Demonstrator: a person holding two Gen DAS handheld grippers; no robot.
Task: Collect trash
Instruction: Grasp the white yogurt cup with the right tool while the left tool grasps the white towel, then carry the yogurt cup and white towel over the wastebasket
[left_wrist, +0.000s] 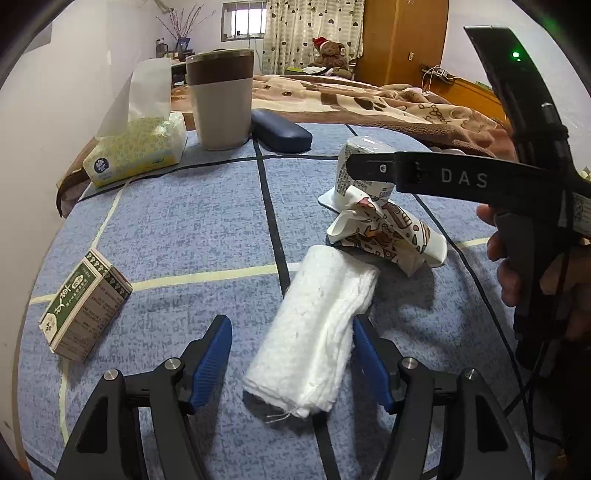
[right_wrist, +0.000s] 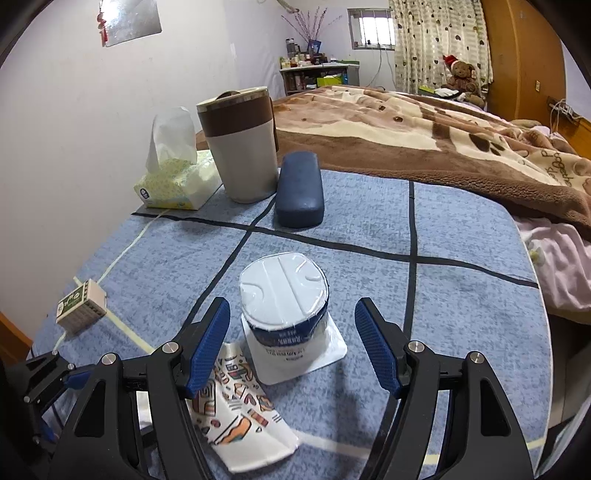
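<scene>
From the left wrist, the left gripper (left_wrist: 291, 354) stands spread over a folded white tissue wad (left_wrist: 314, 332) that lies near the front edge of the blue cloth-covered table (left_wrist: 177, 229). The wad sits between the blue pads; the right pad looks to be just at its edge, the left pad is apart from it, and nothing is pinched yet. For a clean pick, I would shift slightly so the wad is centred, come low enough that both pads catch the whole stack of layers, then close slowly so the soft paper does not slide out. Beyond it lie a crushed printed paper cup (left_wrist: 388, 236) and an upturned yogurt cup (left_wrist: 364, 177), toward the table's right edge, with the right gripper's finger crossing in front of the latter.

From the right wrist, the right gripper (right_wrist: 291, 350) is likewise spread, straddling the yogurt cup (right_wrist: 284, 306), which stands upside down on its foil lid in the middle of the table's front half. Neither pad touches it. It looks light and thin-walled, so a grip across the body below the base rim, with gentle pressure, seems safest. The paper cup (right_wrist: 240, 413) lies under the left finger and should be kept clear of the closing pads.
</scene>
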